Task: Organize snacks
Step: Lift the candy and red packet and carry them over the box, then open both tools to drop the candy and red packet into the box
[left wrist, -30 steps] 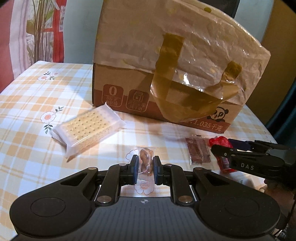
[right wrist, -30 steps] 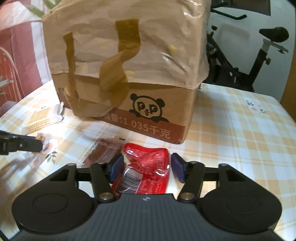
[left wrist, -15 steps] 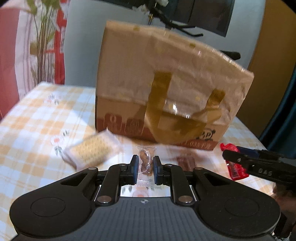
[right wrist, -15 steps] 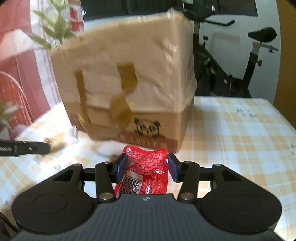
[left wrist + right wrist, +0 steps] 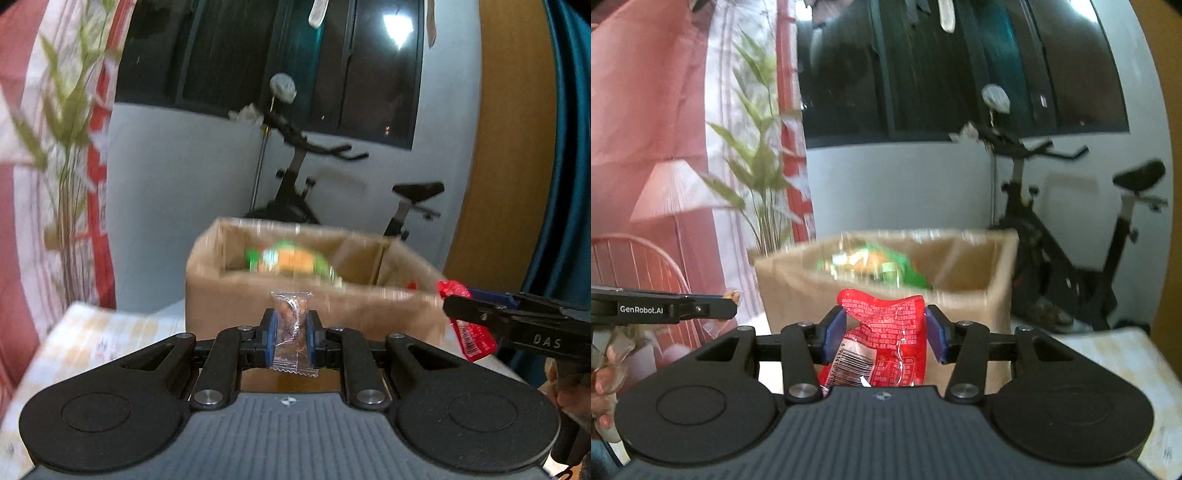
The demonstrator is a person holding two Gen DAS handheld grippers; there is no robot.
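My left tool pinched a small clear-wrapped candy, held upright in the air on the near side of the open cardboard box. My right tool pinched a red snack packet near the same box, which already held a green and orange bag.

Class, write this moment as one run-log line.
left gripper: shut on clear packet | right gripper: shut on red packet | both before open box
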